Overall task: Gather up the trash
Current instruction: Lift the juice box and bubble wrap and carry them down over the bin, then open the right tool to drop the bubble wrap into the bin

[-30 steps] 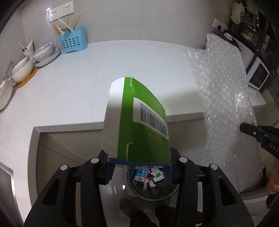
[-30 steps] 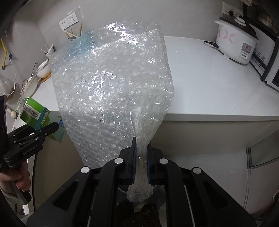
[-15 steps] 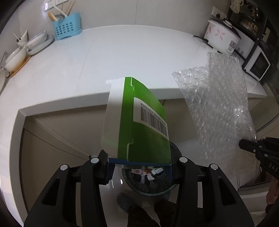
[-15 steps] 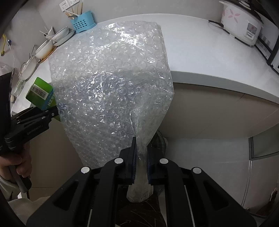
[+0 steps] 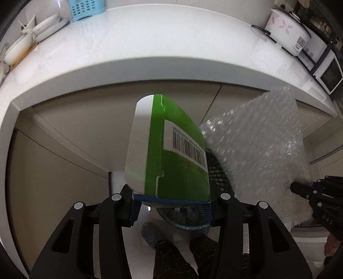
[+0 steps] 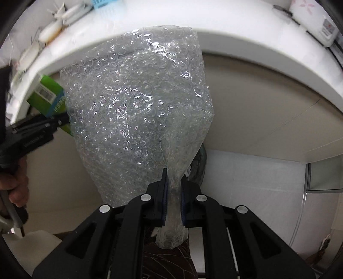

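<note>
Left wrist view: left fingers [image 5: 171, 206] clamp a barcode-labelled green box [image 5: 180, 154]; right fingers [image 6: 173, 191], marked "DAS", pinch bubble wrap [image 6: 139, 111].

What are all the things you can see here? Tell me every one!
box: one, green and white with a barcode, clamped in the left gripper
bubble wrap: one sheet, clear, pinched in the right gripper
trash bin: one, dark, on the floor behind the box
counter: one, white, across the top
utensil holder: one, light blue, back left of counter
dishes: several, white, left end of counter
rice cooker: one, white with pink flowers, right of counter
microwave: one, white, far right
left gripper: black, shut on box
right gripper: black, shut on bubble wrap
hand: one, on left gripper's handle
</note>
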Demonstrator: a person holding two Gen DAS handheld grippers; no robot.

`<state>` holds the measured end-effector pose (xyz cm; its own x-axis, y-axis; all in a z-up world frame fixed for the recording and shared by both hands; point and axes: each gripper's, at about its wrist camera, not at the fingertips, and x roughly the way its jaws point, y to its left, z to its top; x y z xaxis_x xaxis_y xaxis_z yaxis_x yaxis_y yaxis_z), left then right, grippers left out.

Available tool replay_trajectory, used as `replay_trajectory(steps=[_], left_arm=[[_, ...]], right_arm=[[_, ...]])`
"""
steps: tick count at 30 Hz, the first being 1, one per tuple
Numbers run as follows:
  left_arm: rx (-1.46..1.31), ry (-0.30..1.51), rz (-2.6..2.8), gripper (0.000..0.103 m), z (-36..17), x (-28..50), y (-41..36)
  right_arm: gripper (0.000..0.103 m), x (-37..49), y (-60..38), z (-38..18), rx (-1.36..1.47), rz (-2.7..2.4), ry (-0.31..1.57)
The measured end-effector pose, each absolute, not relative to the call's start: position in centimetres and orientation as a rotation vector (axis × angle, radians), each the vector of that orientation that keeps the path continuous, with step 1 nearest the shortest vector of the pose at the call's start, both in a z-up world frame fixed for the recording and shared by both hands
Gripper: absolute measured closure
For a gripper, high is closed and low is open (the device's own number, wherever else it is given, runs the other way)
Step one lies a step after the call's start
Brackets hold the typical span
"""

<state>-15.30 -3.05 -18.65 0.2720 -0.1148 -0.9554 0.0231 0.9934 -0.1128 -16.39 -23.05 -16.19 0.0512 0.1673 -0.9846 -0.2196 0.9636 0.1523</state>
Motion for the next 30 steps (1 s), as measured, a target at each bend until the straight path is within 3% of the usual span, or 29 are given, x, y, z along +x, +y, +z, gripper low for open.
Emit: replay_trajectory(steps=[19, 27, 30], left_arm=[[-0.108, 1.386, -0.099, 0.058, -22.0, -16.0, -3.6], [-0.104, 1.419, -0.097, 0.058, -22.6, -16.4, -2.9], [-0.100, 1.428, -0.092, 0.058, -22.9, -16.7, -2.9]], right_arm=[[0.094, -11.6, -17.6, -29.1, -0.139, 0.221, 1.807], [0.093, -8.8, -13.9, -31.6, -0.229, 0.209, 1.877], [0.088, -7.9, -13.2, -32.5, -0.225, 0.203, 1.901]])
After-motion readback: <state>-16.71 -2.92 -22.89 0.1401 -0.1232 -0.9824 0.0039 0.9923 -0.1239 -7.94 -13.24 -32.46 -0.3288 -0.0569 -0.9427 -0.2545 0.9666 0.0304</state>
